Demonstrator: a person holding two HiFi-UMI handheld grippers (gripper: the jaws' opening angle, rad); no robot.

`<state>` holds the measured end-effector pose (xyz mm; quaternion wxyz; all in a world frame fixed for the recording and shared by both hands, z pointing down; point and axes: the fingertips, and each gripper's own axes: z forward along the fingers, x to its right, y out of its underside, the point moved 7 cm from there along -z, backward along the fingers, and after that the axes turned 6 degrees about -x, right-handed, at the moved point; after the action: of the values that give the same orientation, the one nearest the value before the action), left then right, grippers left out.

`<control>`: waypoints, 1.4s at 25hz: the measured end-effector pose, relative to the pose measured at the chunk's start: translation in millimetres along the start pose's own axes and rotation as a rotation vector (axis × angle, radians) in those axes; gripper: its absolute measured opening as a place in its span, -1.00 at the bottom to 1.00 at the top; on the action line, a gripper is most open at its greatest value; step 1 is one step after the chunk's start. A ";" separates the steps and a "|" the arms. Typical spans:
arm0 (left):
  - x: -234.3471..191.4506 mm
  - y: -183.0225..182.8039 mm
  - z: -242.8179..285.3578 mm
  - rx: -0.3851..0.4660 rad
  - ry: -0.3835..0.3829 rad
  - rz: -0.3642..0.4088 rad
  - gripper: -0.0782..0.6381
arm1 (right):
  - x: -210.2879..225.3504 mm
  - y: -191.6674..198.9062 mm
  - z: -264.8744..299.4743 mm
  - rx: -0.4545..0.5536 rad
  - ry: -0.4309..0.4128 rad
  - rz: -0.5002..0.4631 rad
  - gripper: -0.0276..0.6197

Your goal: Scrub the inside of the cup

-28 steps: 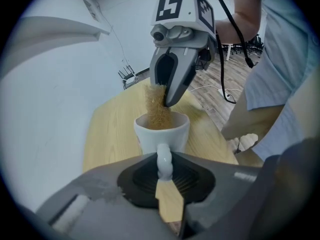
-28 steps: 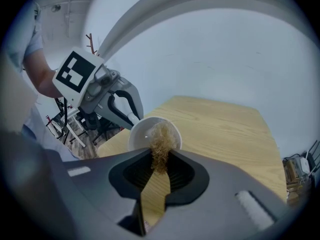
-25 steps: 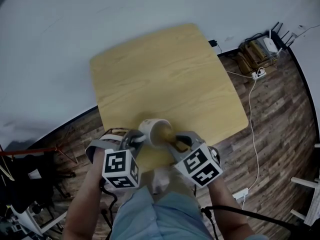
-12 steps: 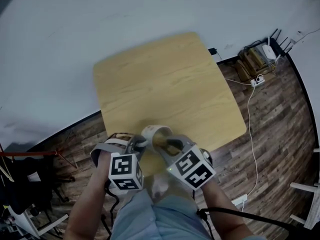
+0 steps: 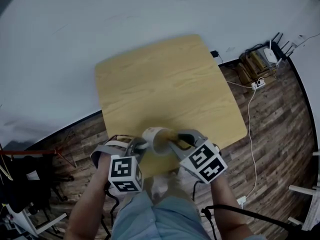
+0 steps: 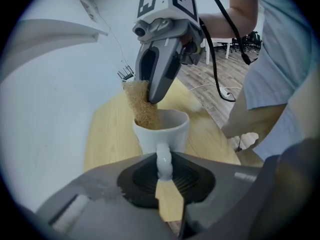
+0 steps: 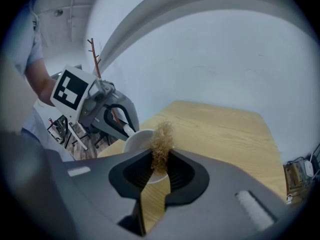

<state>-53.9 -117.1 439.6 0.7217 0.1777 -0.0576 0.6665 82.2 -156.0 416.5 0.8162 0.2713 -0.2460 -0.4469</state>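
Cup is held by its handle in my left claw; my right claw grips the scrubber, pushed inside the cup. Scrubbing looks under way, not finished.

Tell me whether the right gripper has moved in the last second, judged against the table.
Yes. The right gripper, holding the scrubber, swung left over the cup, then back right, toward the near right corner of the table.

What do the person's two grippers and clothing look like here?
Left gripper and right gripper: grey moulded bodies, black-padded fingers, each carrying a white cube with black square markers. Black cables trail off. Pale-blue short-sleeved top.
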 end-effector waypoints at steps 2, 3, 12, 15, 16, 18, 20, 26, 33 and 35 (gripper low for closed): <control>1.4 0.9 -1.0 0.001 -0.003 0.000 -0.59 | -2.4 6.7 0.3 -0.004 0.003 0.014 -0.70; 1.8 1.4 -1.5 0.002 -0.005 -0.001 -0.59 | -4.1 9.8 0.7 -0.007 0.005 0.022 -0.70; 2.1 2.7 -1.9 -0.002 -0.022 -0.033 -0.59 | -30.0 30.8 13.8 -0.045 -0.029 0.091 -0.70; 3.2 3.4 -0.6 -0.002 -0.025 -0.029 -0.59 | -35.7 31.4 22.1 -0.049 -0.055 0.130 -0.71; 3.4 3.1 -0.1 -0.002 -0.027 -0.026 -0.59 | -36.4 30.7 24.3 -0.049 -0.066 0.142 -0.71; 4.2 2.4 0.7 -0.003 -0.032 -0.020 -0.59 | -36.8 29.2 28.5 -0.041 -0.091 0.168 -0.71; 5.4 2.3 0.4 -0.003 -0.039 -0.014 -0.59 | -36.3 27.6 32.1 -0.025 -0.120 0.199 -0.71; 8.0 2.3 1.7 0.014 -0.047 -0.009 -0.59 | -36.1 12.9 38.7 0.029 -0.148 0.259 -0.71; 5.7 11.2 7.2 0.057 -0.048 -0.037 -0.59 | -27.4 -6.9 19.5 0.060 -0.054 0.261 -0.70; 3.7 13.3 8.9 0.076 -0.047 -0.062 -0.59 | -24.2 -12.4 7.9 0.081 -0.015 0.264 -0.70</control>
<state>-65.2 -115.9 451.4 0.7332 0.2225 -0.0436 0.6411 58.1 -142.5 410.2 0.8544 0.2658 -0.3037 -0.3273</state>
